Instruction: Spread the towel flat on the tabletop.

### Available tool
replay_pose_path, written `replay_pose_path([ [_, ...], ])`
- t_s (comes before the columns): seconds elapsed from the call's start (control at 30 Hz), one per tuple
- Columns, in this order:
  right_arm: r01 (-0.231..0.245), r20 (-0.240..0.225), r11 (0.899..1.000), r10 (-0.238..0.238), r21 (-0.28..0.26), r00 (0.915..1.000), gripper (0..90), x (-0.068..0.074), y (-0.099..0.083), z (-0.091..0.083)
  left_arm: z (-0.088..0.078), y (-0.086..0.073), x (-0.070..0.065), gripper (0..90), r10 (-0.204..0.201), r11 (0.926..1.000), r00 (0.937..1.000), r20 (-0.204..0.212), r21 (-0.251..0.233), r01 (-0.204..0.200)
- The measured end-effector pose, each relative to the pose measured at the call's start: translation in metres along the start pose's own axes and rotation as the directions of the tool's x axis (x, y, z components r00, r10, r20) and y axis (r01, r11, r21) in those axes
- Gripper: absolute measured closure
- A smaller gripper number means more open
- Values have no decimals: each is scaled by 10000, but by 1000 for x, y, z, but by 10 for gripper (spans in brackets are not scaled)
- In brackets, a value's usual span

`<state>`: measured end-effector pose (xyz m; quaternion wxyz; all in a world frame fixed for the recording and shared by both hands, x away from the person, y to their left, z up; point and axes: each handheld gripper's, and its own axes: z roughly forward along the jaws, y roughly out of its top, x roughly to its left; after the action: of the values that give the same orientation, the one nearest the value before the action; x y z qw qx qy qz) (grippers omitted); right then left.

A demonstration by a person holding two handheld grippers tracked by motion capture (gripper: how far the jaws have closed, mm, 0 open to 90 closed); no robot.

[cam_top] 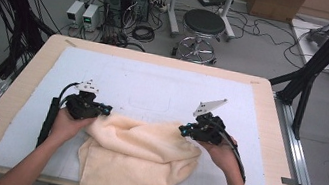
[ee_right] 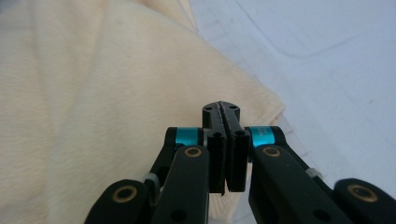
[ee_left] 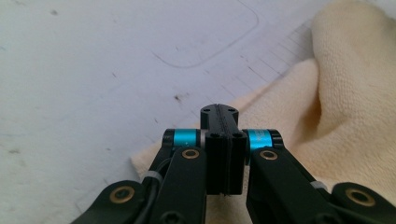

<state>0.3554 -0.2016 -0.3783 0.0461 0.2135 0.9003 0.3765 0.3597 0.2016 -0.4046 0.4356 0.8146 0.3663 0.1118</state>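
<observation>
Judging progress, I find the towel (cam_top: 136, 156) half-folded and rumpled (edges uneven), with left gripper (cam_top: 104, 111) and right gripper (cam_top: 182, 129) both closed, nothing visibly pinched.

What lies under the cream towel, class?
The cream towel lies rumpled on a pale mat covering the wooden table. The mat beneath the folds is hidden.

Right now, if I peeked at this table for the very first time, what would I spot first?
You'd spot the big fluffy cream towel, crumpled at the near edge of the pale blue mat. Next, the left gripper and the right gripper, black with bright blue bits, sit at the towel's two upper corners with their jaws shut, each held in a hand. Behind the table, a round black stool stands among tangled cables on the floor.
</observation>
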Motion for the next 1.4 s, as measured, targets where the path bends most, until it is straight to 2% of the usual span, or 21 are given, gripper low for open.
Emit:
replay_pose_path([
  [0.13, 608, 380, 9977, -597, -298, 9975, 602, -3, 3, 11, -4, 1, 0, 805, -49, 9996, 9999, 144, -273, 53],
  [0.17, 774, 444, 9961, -755, -431, 9962, 570, -4, 5, 16, -5, 0, 0, 728, 20, 9999, 9996, 286, -150, -16],
  [0.23, 1056, 531, 9932, -1031, -479, 9933, 486, -7, 7, 29, -8, -3, 0, 606, 45, 10000, 9946, 1036, 51, -50],
  [0.3, 985, 449, 9949, -974, -237, 9942, 462, -11, 6, 43, -10, -10, -3, 518, 257, 9990, 9921, 1229, 329, -299],
  [0.37, 738, 560, 9968, -755, 308, 9956, 520, -15, 3, 57, -9, -17, -1, 452, 239, 9957, 9894, 1432, 850, -363],
  [0.43, 694, 66, 9955, -699, 648, 9975, 733, -18, -1, 65, -7, -24, 2, 545, 222, 9942, 9854, 1690, 999, -395],
  [0.47, 707, -29, 9948, -706, 734, 9975, 833, -17, -2, 65, -7, -25, 3, 653, 241, 9941, 9841, 1760, 1002, -423],
  [0.5, 627, -123, 9956, -619, 703, 9980, 889, -16, -2, 63, -5, -25, 3, 731, 222, 9942, 9869, 1601, 1002, -386],
  [0.57, 581, -71, 9971, -579, 485, 9983, 894, -15, 0, 52, -2, -21, 3, 820, 278, 9950, 9909, 1317, 910, -400],
  [0.67, 495, 206, 9983, -489, -294, 9986, 898, -13, 3, 22, 5, -11, 6, 836, -71, 9987, 9953, 962, 515, 21],
  [0.77, 417, 535, 9958, -373, -819, 9979, 894, -15, 7, -3, 11, 1, 5, 838, -43, 9997, 9995, 304, 245, 36],
  [0.83, 621, 639, 9962, -582, -607, 9963, 894, -17, 9, -3, 8, 12, 8, 838, -346, 9992, 9993, -171, -198, 342],
  [0.9, 461, 431, 9985, -448, -301, 9981, 892, -19, 9, 3, 5, 19, 10, 835, -569, 9970, 9969, -535, -551, 539],
  [0.97, 412, 274, 9991, -409, -90, 9988, 796, -20, 6, 11, 3, 23, 11, 765, -569, 9959, 9936, -979, -751, 497],
  [1.0, 467, 408, 9989, -463, -87, 9981, 696, -20, 5, 16, 3, 23, 12, 672, -646, 9952, 9934, -943, -794, 571],
  [1.03, 495, 371, 9987, -490, -121, 9981, 669, -20, 4, 19, 1, 21, 12, 630, -613, 9962, 9954, -734, -666, 565],
  [1.13, 613, 537, 9980, -619, 122, 9966, 572, -22, 4, 32, -7, 19, 11, 513, -187, 9994, 9968, -775, -318, 162],
  [1.2, 726, 360, 9969, -737, 319, 9966, 538, -24, 3, 43, -20, 14, 10, 485, -179, 9987, 9998, -131, -488, 173],
  [1.27, 797, 315, 9938, -824, 779, 9961, 532, -25, 1, 52, -30, 6, 5, 469, 154, 9988, 9999, 20, -468, -153],
  [1.33, 667, 221, 9908, -698, 1178, 9973, 551, -26, -4, 60, -36, -9, -1, 465, 373, 9990, 9976, 589, -259, -358],
  [1.4, 556, 168, 9959, -569, 711, 9982, 652, -25, -10, 60, -33, -21, -6, 474, 475, 9988, 9949, 895, 79, -484],
])
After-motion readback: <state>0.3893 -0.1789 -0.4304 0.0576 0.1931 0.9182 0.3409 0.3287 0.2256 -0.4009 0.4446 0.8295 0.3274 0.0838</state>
